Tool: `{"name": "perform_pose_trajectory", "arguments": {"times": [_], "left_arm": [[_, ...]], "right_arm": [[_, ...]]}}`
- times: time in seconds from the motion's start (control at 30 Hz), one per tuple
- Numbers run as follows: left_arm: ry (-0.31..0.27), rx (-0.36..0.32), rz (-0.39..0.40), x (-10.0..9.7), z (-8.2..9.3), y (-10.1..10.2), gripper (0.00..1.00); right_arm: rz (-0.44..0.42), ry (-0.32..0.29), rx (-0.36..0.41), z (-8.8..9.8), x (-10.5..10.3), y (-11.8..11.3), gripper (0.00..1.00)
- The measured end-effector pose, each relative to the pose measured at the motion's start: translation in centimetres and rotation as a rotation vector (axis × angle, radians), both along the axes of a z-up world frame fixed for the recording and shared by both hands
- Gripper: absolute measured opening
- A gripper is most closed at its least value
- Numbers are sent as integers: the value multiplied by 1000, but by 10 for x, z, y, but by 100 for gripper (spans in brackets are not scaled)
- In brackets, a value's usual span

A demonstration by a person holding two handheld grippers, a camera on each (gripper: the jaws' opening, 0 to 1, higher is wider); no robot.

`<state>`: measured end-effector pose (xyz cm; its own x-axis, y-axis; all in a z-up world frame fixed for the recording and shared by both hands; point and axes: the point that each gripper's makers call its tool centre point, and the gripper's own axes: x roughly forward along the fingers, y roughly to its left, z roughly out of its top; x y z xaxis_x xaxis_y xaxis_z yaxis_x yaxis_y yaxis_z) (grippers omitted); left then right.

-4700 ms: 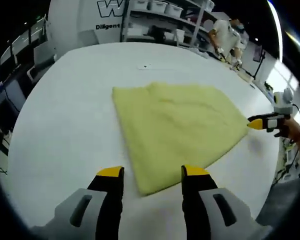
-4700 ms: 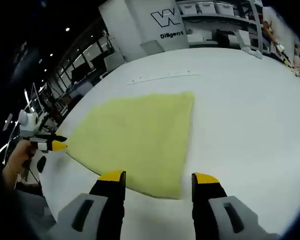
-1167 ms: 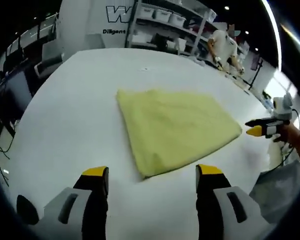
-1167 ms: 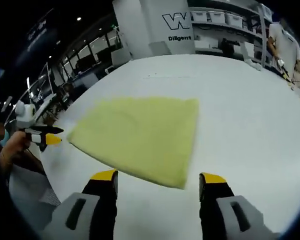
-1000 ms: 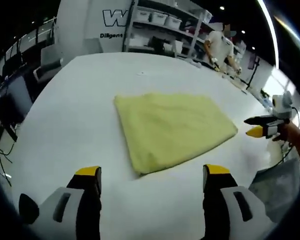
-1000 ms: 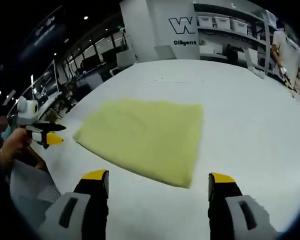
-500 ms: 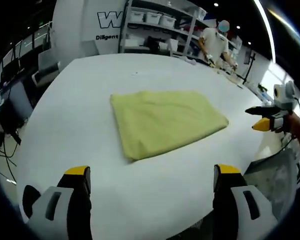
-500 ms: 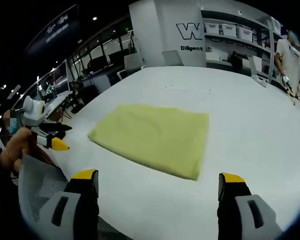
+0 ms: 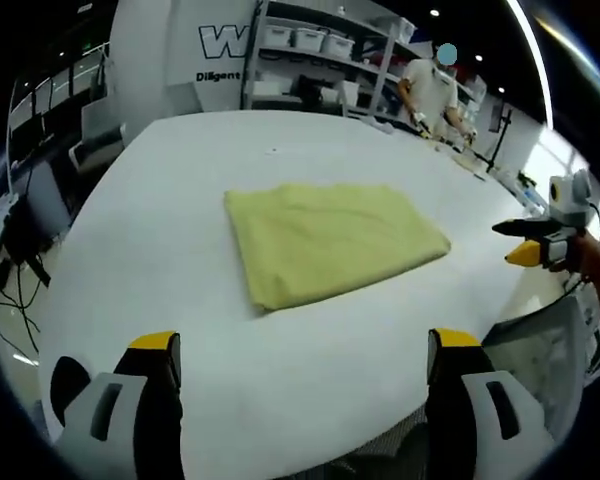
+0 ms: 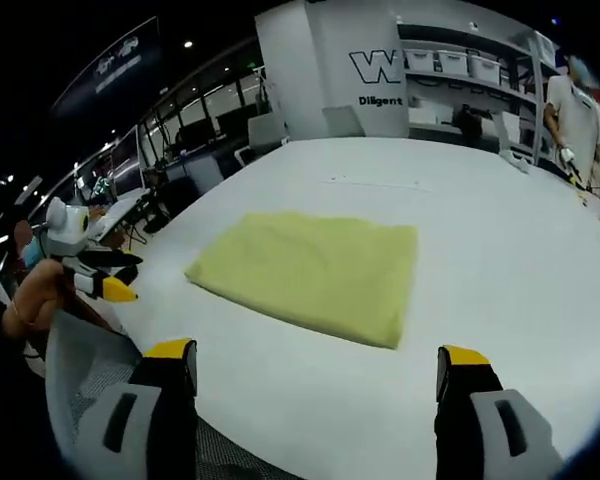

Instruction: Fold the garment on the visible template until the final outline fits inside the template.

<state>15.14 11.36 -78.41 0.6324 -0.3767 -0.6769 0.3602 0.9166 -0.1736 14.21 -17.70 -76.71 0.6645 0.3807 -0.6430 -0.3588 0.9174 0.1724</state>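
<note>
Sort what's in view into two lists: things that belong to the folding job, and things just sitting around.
Belongs to the job:
- yellow garment, folded flat on the white table
- left hand-held gripper, open
- right hand-held gripper, open

Just around:
- shelves with bins
- person standing at the back
- chairs
</note>
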Motion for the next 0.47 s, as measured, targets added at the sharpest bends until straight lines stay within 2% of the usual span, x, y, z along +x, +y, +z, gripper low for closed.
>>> {"name": "perform_pose_trajectory", "arguments": {"times": [0.17, 0.33, 0.47], "left_arm": [[11, 5, -8, -4, -1, -2, 99], [-3, -16, -9, -7, 3, -4, 99], [8, -2, -14, -8, 1, -3, 99]], "right_arm": [[8, -19, -7, 1, -4, -1, 99], [11, -25, -26, 3, -7, -4, 99], [8, -33, -33, 5, -7, -5, 99]]}}
